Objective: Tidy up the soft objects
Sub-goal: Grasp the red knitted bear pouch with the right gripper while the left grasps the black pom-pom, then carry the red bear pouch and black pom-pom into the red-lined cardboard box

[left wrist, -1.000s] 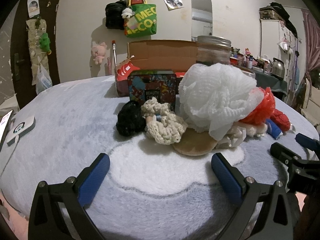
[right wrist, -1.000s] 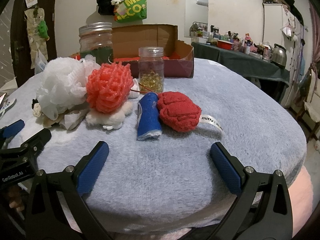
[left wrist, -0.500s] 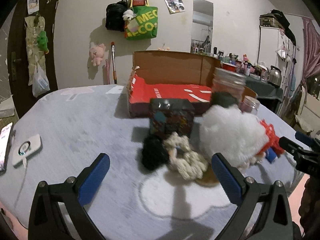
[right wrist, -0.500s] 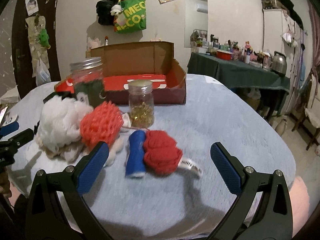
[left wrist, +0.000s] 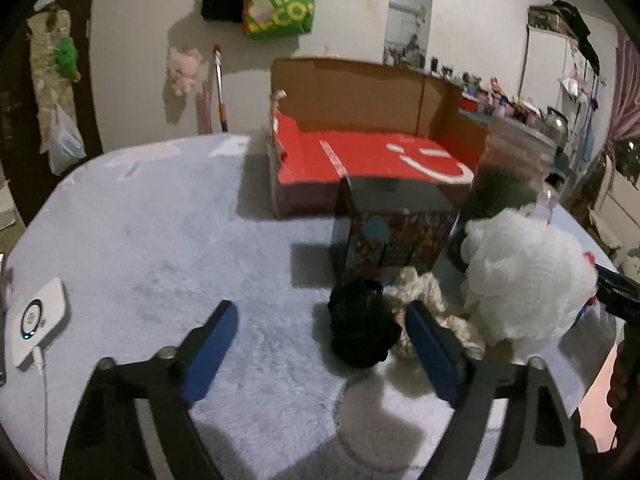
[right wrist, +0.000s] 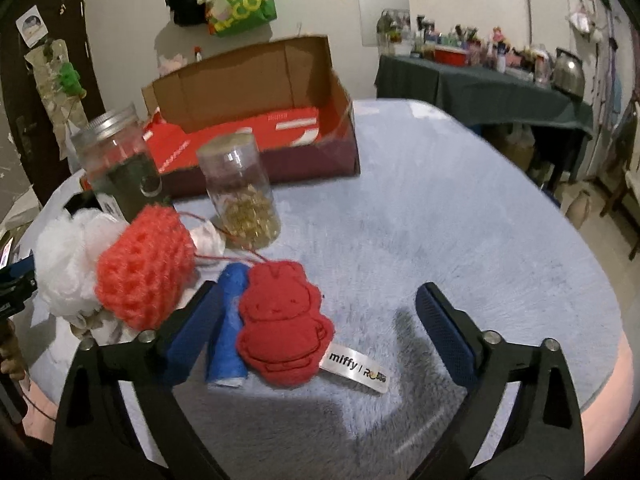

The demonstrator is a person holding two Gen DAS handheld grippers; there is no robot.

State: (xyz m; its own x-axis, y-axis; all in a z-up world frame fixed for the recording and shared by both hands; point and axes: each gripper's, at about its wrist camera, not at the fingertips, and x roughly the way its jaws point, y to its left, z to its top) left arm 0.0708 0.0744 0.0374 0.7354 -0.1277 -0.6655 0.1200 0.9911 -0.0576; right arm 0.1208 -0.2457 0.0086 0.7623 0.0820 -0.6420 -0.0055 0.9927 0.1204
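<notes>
Two grippers hover over a round table covered in pale grey plush, and everything soft is still out on it.

Largest is the open cardboard box with a red inner flap, standing at the far side and now seen from higher up than a second ago, its floor in plain view and bare of soft things. In front of it stand a dark printed carton, a tall glass jar with a metal lid and a smaller clear jar of golden beads.

Next comes the soft pile: a white mesh bath pouf, a red-orange crocheted ball, a flat red felt rabbit toy with a white label, a rolled blue cloth, a cream knitted scrunchie and a black fluffy scrunchie.

Both views have drawn back and upward since a second ago. The left gripper has narrowed from full spread and is closing, empty, with the black scrunchie just inside its right finger. The right gripper is likewise closing, empty, its jaws astride the blue cloth and the rabbit without touching them. Sorting, I judge, has yet to begin; each gripper seems to be lining up a first pick.
</notes>
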